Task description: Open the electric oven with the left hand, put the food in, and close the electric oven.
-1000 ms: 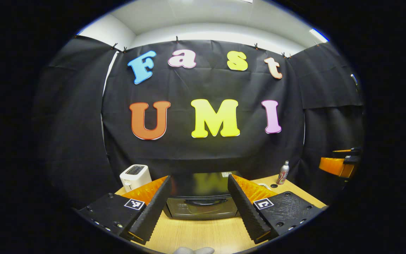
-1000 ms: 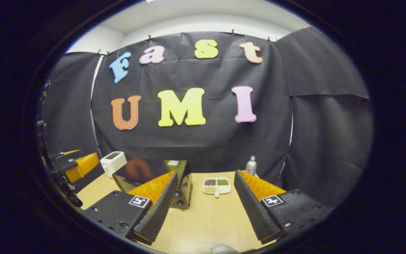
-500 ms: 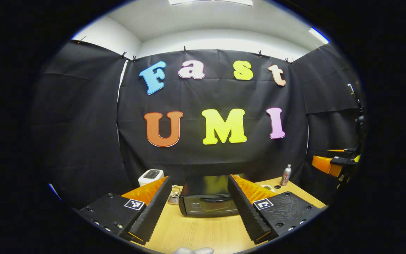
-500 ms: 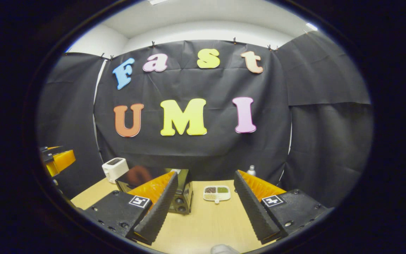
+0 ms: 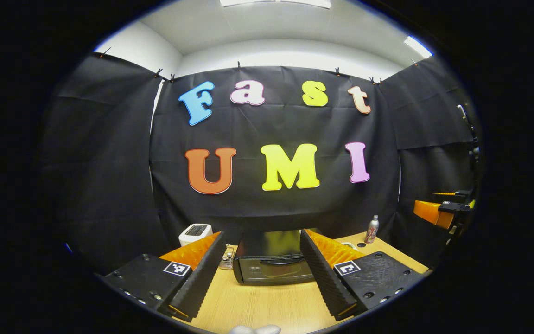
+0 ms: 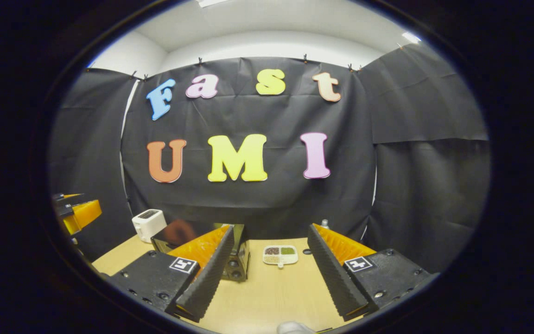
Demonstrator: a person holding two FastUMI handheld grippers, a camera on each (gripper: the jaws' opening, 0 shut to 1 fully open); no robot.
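In the left gripper view, the left claw (image 5: 262, 273) is spread wide and holds nothing; the oven (image 5: 271, 264) stands closed on the worktop (image 5: 267, 306), low in the centre of the frame, between its fingers. In the right gripper view, the right claw (image 6: 269, 276) is also spread and empty, and the food tray (image 6: 280, 255) lies low in the centre, right of the oven (image 6: 237, 260). A white toaster (image 6: 149, 224) stands at the lower left.

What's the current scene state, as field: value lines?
oven: on table, door closed
food tray: on table, apart from oven, beside its knob side
toaster: back of table, on oven's other side
bottle: upright, near wall
left gripper: open, facing oven door, not touching
right gripper: open, empty, short of tray
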